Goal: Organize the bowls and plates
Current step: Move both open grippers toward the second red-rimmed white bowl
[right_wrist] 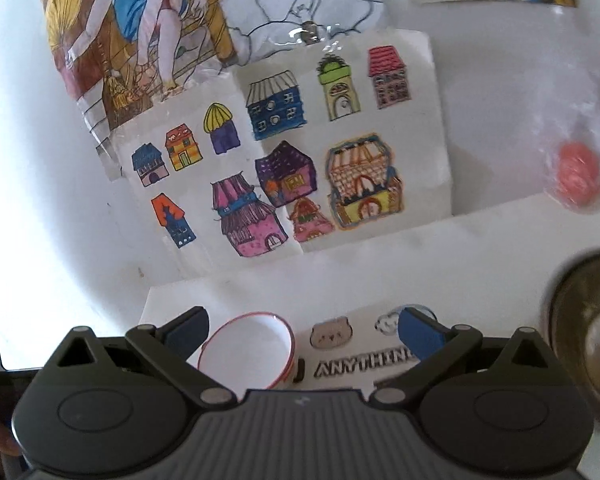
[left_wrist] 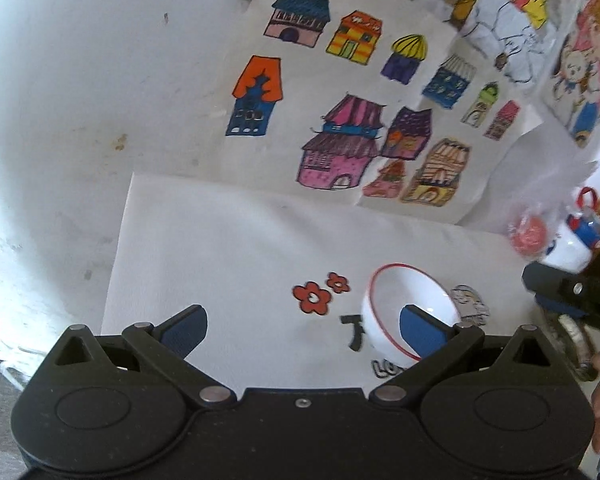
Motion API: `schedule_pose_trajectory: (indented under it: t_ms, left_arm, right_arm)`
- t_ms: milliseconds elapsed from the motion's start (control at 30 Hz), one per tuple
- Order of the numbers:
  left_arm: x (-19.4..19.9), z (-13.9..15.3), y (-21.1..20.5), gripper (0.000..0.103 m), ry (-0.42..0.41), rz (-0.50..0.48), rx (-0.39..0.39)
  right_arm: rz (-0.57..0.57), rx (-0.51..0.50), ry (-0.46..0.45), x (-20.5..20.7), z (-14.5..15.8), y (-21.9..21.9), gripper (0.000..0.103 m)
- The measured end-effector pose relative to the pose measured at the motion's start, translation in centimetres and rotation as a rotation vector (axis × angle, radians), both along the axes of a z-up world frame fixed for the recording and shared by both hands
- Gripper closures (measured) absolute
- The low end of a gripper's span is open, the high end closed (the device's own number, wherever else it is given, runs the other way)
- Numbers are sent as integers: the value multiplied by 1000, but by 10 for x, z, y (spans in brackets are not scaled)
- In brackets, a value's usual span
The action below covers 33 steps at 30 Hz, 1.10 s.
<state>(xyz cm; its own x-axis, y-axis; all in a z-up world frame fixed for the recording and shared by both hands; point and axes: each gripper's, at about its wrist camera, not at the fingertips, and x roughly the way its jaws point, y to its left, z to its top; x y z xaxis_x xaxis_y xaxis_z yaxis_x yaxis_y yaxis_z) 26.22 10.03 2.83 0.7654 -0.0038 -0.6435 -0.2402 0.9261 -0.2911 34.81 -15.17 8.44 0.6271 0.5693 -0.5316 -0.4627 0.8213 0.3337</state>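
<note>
Black left gripper (left_wrist: 304,326) and right gripper (right_wrist: 304,332), blue finger pads, silver pivot rivets.

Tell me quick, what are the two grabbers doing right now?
Left gripper: open, holding nothing; the white bowl sits by its right finger.
Right gripper: open, holding nothing; the bowl sits near its left finger.

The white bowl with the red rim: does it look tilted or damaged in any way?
The bowl looks tilted in the left wrist view, its opening turned sideways rather than straight up. No chip or crack shows. Both grippers are open, neither holding it.
</note>
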Motion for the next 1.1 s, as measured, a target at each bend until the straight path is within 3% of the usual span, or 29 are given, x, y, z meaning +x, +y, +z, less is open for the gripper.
schedule_pose_trajectory:
  t_ms: [100,367,633,767,1100]
  left_arm:
    - [5,-1,-1,1,9,23,48]
    - [16,-5,-5,1,6,44,52]
    - [25,-10,-19,1,43,1,97]
    - [29,-12,-22,1,55,-1,111]
    - [34,-22,-24,1,80,-12,93]
  right_arm:
    - [40,99,-28,5,-10,-3,0]
    - [12,120,46,15,-28,-8,0]
    - [46,109,127,19,-41,-6,0]
    - [53,44,154,19,-44,0,0]
    - [65,-37,150,23,-47,4,0]
